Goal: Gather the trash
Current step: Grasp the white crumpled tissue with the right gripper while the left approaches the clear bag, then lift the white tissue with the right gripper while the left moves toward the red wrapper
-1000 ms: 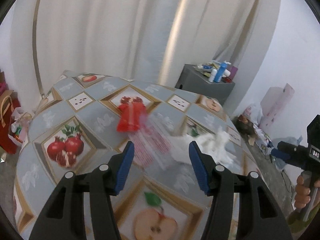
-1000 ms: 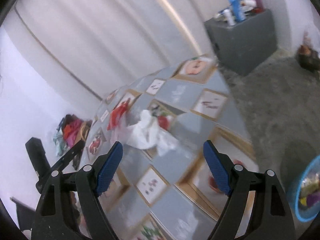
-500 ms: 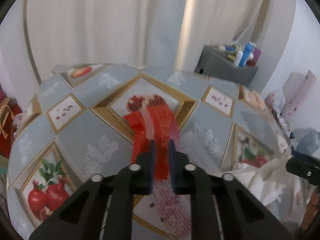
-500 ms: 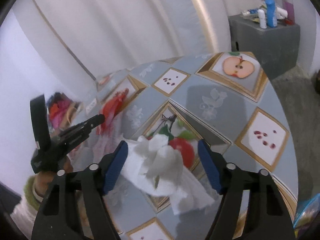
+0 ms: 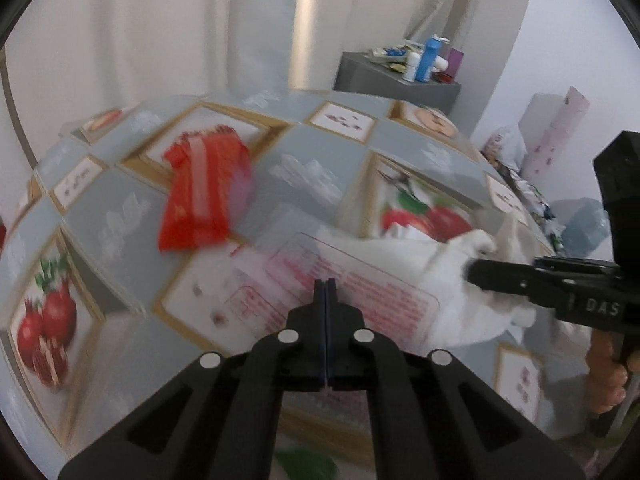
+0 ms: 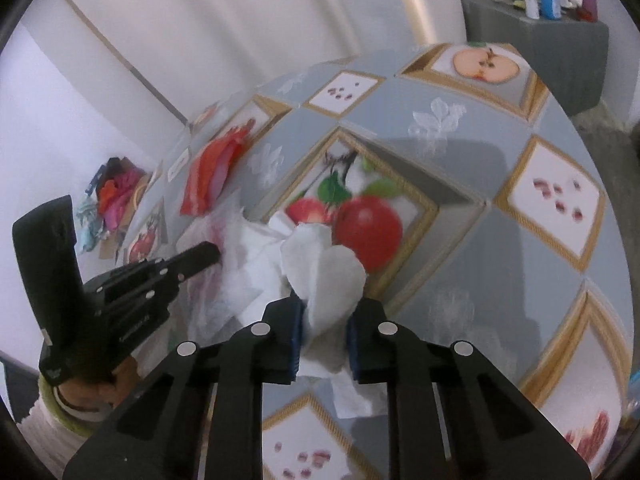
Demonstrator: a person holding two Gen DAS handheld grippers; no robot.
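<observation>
A clear plastic wrapper with red print [image 5: 340, 280] lies on the fruit-pattern tablecloth [image 5: 312, 152]. My left gripper [image 5: 325, 284] is shut on its near edge. A red wrapper [image 5: 204, 192] lies beyond it to the left, free; it also shows in the right wrist view [image 6: 212, 176]. A crumpled white tissue [image 6: 320, 272] lies to the right of the clear wrapper. My right gripper [image 6: 322, 332] is shut on the tissue. The right gripper also shows in the left wrist view [image 5: 476, 272], pressed into the tissue [image 5: 408, 248].
A grey cabinet [image 5: 396, 80] with bottles stands behind the table by the white curtain. Bags and clutter lie on the floor at the right [image 5: 528, 196]. A pile of coloured items [image 6: 116, 192] sits left of the table.
Both grippers went from wide open to shut. The left one closed, pulled back from the red wrapper and now pinches the clear wrapper. The right one moved in and closed on the tissue.
</observation>
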